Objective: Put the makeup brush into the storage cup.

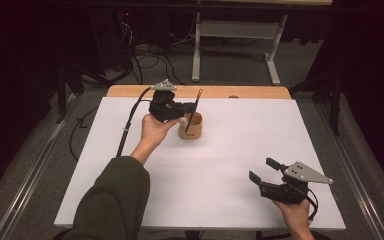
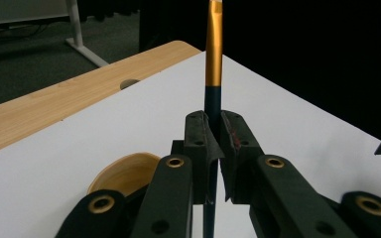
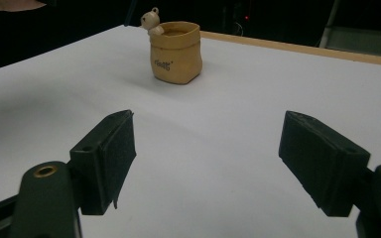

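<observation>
The left gripper (image 2: 213,148) is clenched on a brush (image 2: 214,54), which stands nearly upright between its pads, gold ferrule above the jaws. Just below it sits a tan pot (image 1: 190,127) with a small bear figure (image 3: 151,21) on its rim, on the white table (image 1: 220,175). The right gripper (image 3: 206,163) rests released, jaws wide, well apart at the near right corner.

The room around my table (image 1: 205,165) is dim, nearly black at the edges of the high view, while the white top catches soft, even light from above. Shadows under my jaws are faint. Close to the lens, my left gripper (image 2: 217,148) blurs slightly; the brush (image 2: 214,54) shows a mild sheen.
</observation>
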